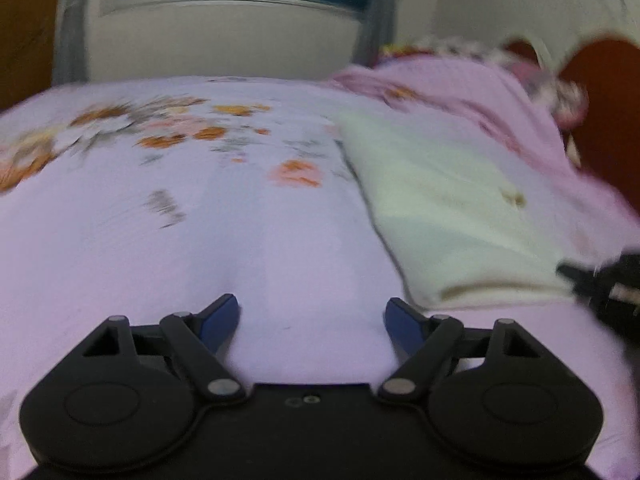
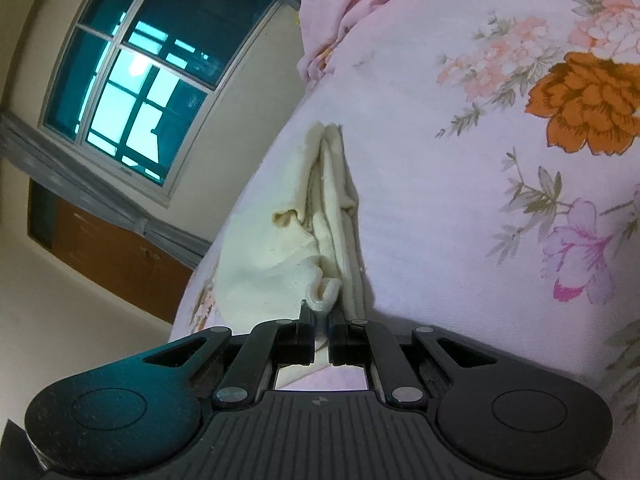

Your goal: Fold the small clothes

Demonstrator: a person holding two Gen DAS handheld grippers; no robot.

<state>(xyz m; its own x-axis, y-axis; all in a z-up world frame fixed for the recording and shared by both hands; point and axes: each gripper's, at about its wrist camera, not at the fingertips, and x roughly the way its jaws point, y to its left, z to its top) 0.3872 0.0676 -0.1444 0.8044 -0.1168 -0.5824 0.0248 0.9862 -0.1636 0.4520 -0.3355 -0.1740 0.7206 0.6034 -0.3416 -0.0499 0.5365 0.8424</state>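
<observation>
A small cream-coloured garment point(image 1: 448, 208) lies on the floral bed sheet point(image 1: 200, 208), to the right of my left gripper point(image 1: 312, 316), which is open and empty just above the sheet. In the right wrist view the same cream garment point(image 2: 288, 240) is bunched into folds, and my right gripper point(image 2: 320, 320) is shut on its near edge. The right gripper also shows as a dark shape at the right edge of the left wrist view point(image 1: 608, 288). The left wrist view is blurred.
A pink blanket point(image 1: 460, 88) is heaped at the far right of the bed beside a red headboard point(image 1: 608, 112). A window point(image 2: 132, 76) and a cream wall stand beyond the bed. A wooden cabinet point(image 2: 116, 252) is beside the window.
</observation>
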